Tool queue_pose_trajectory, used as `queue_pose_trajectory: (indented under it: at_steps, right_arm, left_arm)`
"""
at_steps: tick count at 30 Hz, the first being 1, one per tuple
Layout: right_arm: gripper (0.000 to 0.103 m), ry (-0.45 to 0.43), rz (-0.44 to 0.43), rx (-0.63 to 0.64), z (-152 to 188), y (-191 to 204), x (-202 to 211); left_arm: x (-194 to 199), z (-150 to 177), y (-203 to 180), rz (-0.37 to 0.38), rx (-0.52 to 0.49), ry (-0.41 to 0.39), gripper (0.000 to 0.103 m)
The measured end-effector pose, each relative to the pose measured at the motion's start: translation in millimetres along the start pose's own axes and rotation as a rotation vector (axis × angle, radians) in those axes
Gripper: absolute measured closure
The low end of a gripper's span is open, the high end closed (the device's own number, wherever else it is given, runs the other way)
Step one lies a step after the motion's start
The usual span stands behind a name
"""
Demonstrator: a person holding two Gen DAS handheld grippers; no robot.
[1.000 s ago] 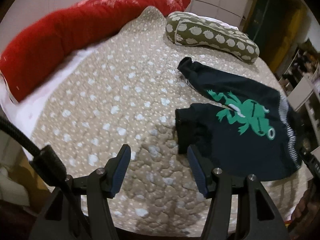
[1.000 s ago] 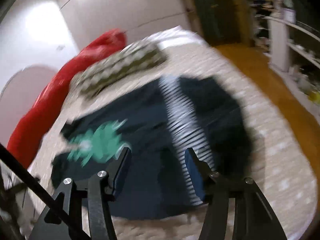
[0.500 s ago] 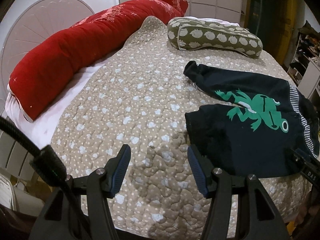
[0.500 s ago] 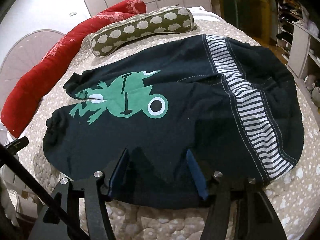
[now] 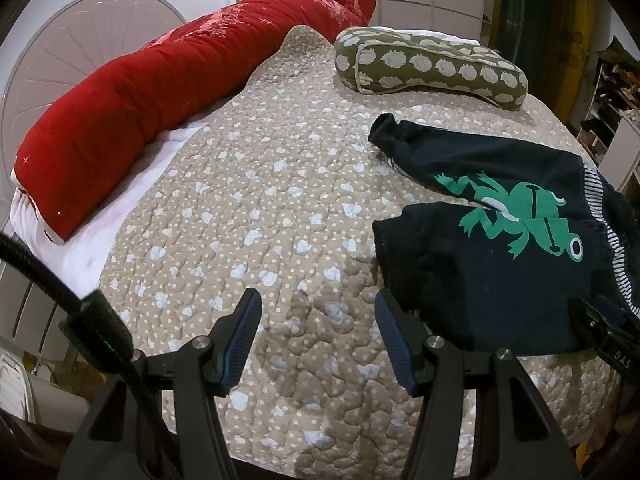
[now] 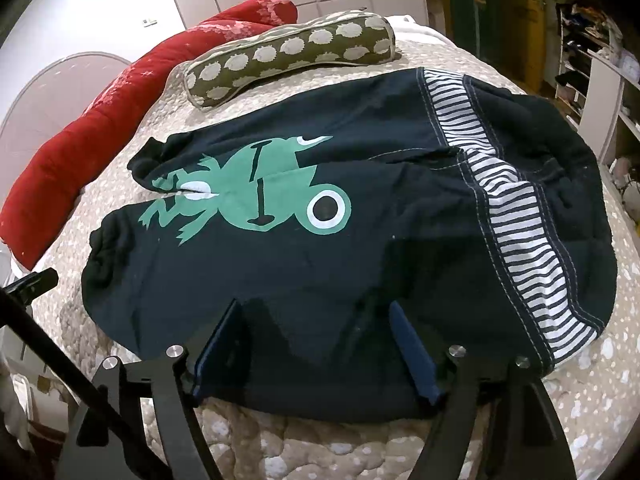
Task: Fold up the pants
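Left gripper (image 5: 318,334), left wrist view: fingers spread wide, nothing between them, hovering over bare quilted bedspread (image 5: 256,208) near the bed's near edge. Dark pants (image 5: 492,248) lie to its right, toward the bed's right side, legs pointing to the middle; the near cuff sits just beside the right finger pad (image 5: 394,344), contact unclear. Frog print (image 5: 520,216) faces up. Waistband end is cut off by the frame's dark rim. Right gripper (image 5: 604,340) pokes in at the right edge, only partly seen. Red bolster (image 5: 160,92) runs along the bed's far left edge; green spotted pillow (image 5: 428,66) lies at the far edge beyond the pants.

Right gripper (image 6: 316,344), right wrist view: fingers wide apart, gripping nothing, tips over the pants' (image 6: 360,260) near edge; whether they touch the cloth is hard to make out. Striped band (image 6: 516,216) crosses the garment toward the right. Spotted pillow (image 6: 292,56) and bolster (image 6: 80,152) lie beyond. Shelving (image 6: 600,68) at far right is dim, its contents unreadable.
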State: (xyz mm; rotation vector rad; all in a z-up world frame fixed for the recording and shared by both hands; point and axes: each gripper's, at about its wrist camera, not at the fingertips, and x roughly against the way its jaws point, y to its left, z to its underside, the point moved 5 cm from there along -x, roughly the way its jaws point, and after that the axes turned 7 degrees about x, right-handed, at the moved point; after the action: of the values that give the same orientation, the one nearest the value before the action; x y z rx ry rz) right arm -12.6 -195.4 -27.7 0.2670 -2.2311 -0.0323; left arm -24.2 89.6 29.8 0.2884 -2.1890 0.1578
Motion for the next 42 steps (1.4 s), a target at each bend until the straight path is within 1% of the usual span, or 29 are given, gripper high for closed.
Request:
queue_pose_trajectory:
  at_steps: [5, 8, 10, 11, 12, 13, 15, 16, 18, 19, 20, 22, 23, 24, 25, 26, 29, 31, 32, 34, 36, 37, 38, 39, 40, 41, 42]
  right_arm:
    - [0.019, -0.005, 0.002, 0.013, 0.1, 2.8, -1.7]
    - [0.018, -0.007, 0.009, 0.023, 0.6, 5.1, -2.5]
    - [0.018, 0.012, 0.007, 0.048, -1.9, 7.3, -0.5]
    - [0.018, 0.015, -0.01, 0.053, -4.6, 7.3, 2.2]
    - [0.018, 0.011, -0.037, 0.055, -8.9, 6.6, 6.4]
    - [0.018, -0.005, -0.065, 0.065, -19.8, 4.1, 14.2]
    - [0.018, -0.032, -0.051, 0.102, -39.6, -0.8, 22.4]
    - [0.018, -0.046, -0.027, 0.138, -59.2, -6.2, 25.4]
    - [0.018, -0.039, -0.022, 0.179, -85.5, -13.2, 21.1]
    - [0.018, -0.029, -0.024, 0.225, -106.2, -16.4, 12.4]
    - [0.018, -0.018, -0.013, 0.263, -118.3, -17.9, 4.6]
    - [0.018, 0.021, 0.017, 0.333, -142.8, -22.8, -17.9]
    - [0.018, 0.061, 0.03, 0.363, -158.6, -26.5, -37.2]
    - [0.018, 0.073, 0.043, 0.374, -166.2, -27.9, -46.1]
    - [0.018, 0.087, 0.067, 0.399, -179.5, -30.7, -62.3]
    - [0.018, 0.101, 0.067, 0.416, -186.0, -30.7, -72.3]
    - [0.018, 0.164, 0.06, 0.469, -201.7, -32.4, -105.9]
    - [0.018, 0.195, 0.05, 0.499, -205.0, -33.8, -120.2]
    - [0.018, 0.212, 0.061, 0.516, -206.3, -35.6, -130.0]
    - [0.018, 0.256, 0.041, 0.534, -202.9, -37.6, -145.9]
    - [0.019, 0.288, 0.018, 0.535, -197.1, -37.6, -157.5]
    - [0.023, 0.278, 0.001, 0.527, -196.4, -37.0, -159.1]
    - [0.046, 0.273, -0.018, 0.518, -196.0, -36.4, -158.5]
    - [0.078, 0.269, -0.061, 0.495, -195.8, -34.6, -156.2]
    - [0.093, 0.254, -0.088, 0.465, -196.8, -32.7, -151.2]
    - [0.099, 0.247, -0.093, 0.454, -197.3, -31.0, -147.7]
    - [0.099, 0.233, -0.09, 0.447, -197.6, -29.5, -143.1]
  left_arm:
    - [-2.3, 1.2, -2.3, -0.001, -0.006, 0.007, 0.045]
    - [-4.1, -1.9, -3.0, 0.024, -0.008, 0.019, 0.045]
    - [-4.0, -9.8, -2.7, 0.048, -0.009, 0.019, 0.045]
    - [-3.9, -15.7, -2.1, 0.069, -0.005, 0.019, 0.045]
    - [-5.0, -27.1, -0.8, 0.107, 0.005, 0.025, 0.045]
    - [-6.9, -36.7, -0.8, 0.133, 0.013, 0.03, 0.045]
    - [-12.5, -62.0, -4.5, 0.188, 0.024, 0.032, 0.044]
    - [-15.7, -76.0, -8.3, 0.21, 0.019, 0.027, 0.044]
    - [-25.8, -106.5, -23.4, 0.247, -0.014, 0.002, 0.037]
    - [-31.7, -118.4, -32.9, 0.262, -0.04, -0.009, 0.036]
    - [-40.3, -129.4, -45.3, 0.277, -0.076, -0.012, 0.036]
    - [-59.4, -143.4, -64.4, 0.297, -0.125, 0.012, 0.036]
    - [-72.4, -149.0, -74.6, 0.311, -0.152, 0.042, 0.036]
    - [-89.3, -154.7, -87.0, 0.33, -0.182, 0.076, 0.036]
    - [-98.1, -156.8, -93.6, 0.335, -0.199, 0.093, 0.036]
    - [-114.9, -159.1, -103.1, 0.329, -0.233, 0.123, 0.036]
    - [-143.8, -161.5, -116.1, 0.321, -0.28, 0.158, 0.036]
    - [-163.2, -161.2, -122.9, 0.335, -0.308, 0.197, 0.036]
    - [-170.0, -160.5, -125.3, 0.344, -0.316, 0.211, 0.036]
    - [-182.1, -154.5, -130.5, 0.369, -0.335, 0.256, 0.036]
    - [-183.3, -149.7, -134.7, 0.354, -0.358, 0.247, 0.037]
    - [-180.4, -148.3, -136.6, 0.355, -0.368, 0.244, 0.043]
    - [-175.9, -147.2, -138.1, 0.37, -0.365, 0.251, 0.068]
    - [-172.5, -147.0, -138.7, 0.379, -0.362, 0.256, 0.094]
    - [-168.7, -147.0, -139.7, 0.379, -0.361, 0.257, 0.093]
    - [-162.1, -147.5, -139.9, 0.374, -0.365, 0.241, 0.094]
    - [-152.8, -147.8, -140.2, 0.378, -0.365, 0.221, 0.094]
